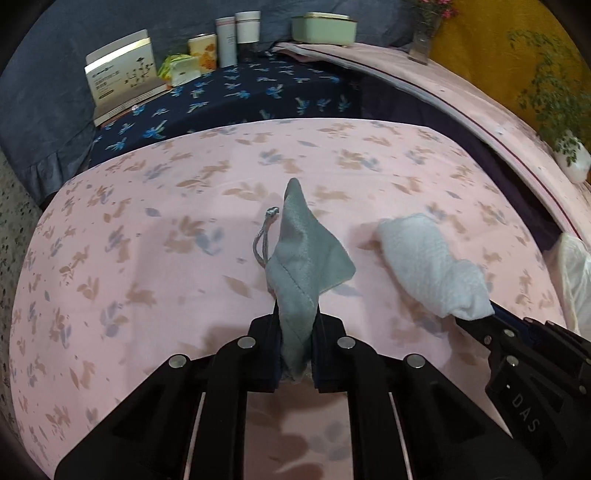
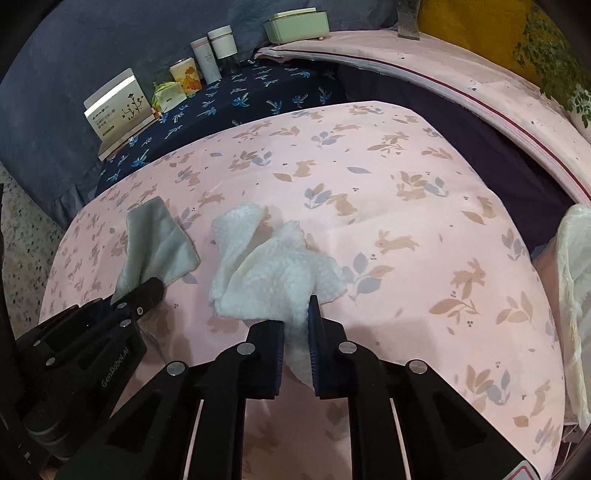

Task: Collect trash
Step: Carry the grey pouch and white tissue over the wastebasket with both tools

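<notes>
1. Jaws: the left gripper (image 1: 297, 347) clamps a grey pouch (image 1: 304, 258); the right gripper (image 2: 297, 347) clamps a white tissue (image 2: 273, 273).
2. Only the left view shows the pouch's cord (image 1: 263, 236) (grey, looped).
3. Both items stick out forward above the pink cloth (image 2: 424, 229).

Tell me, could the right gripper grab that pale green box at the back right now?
Probably not: the right gripper is shut on a white paper towel, and the pale green box sits far back beyond the pink rabbit-print cover.

Probably a home bedroom: rabbit-print pink bedding (image 2: 388, 229), pillow (image 1: 48, 122), toiletry jars (image 1: 236, 37).
</notes>
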The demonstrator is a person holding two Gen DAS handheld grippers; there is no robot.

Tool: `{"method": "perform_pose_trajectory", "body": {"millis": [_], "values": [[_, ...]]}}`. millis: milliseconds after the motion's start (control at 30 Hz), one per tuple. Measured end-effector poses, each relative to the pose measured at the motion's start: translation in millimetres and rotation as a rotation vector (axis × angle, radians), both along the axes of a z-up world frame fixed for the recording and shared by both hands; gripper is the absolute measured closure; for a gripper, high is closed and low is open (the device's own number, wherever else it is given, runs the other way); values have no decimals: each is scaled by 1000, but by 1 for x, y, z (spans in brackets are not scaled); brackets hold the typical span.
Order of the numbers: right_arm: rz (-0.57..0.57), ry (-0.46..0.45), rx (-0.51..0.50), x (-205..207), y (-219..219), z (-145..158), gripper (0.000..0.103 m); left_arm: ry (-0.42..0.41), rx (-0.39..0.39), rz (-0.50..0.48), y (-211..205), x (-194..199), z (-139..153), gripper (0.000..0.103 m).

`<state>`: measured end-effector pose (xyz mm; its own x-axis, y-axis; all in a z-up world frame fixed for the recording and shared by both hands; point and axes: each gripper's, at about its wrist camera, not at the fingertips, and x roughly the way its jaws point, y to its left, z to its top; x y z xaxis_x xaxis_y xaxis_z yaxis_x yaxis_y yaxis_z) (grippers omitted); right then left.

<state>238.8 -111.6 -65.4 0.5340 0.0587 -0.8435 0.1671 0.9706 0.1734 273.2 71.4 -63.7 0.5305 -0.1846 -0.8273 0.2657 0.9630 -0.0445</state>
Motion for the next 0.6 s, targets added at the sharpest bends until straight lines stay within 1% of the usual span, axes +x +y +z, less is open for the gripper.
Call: {"method": "perform_pose_trajectory", "body": {"millis": [167, 433, 600], "values": [[-49, -32, -3, -24, -31, 17, 93, -13, -21, -46, -28, -20, 14, 93], [-163, -108, 3, -66, -91, 55, 93, -64, -66, -134, -77, -59, 52, 93], [-228, -159, -2, -94, -126, 79, 93, -88, -79, -192, -109, -82, 71, 93]]}}
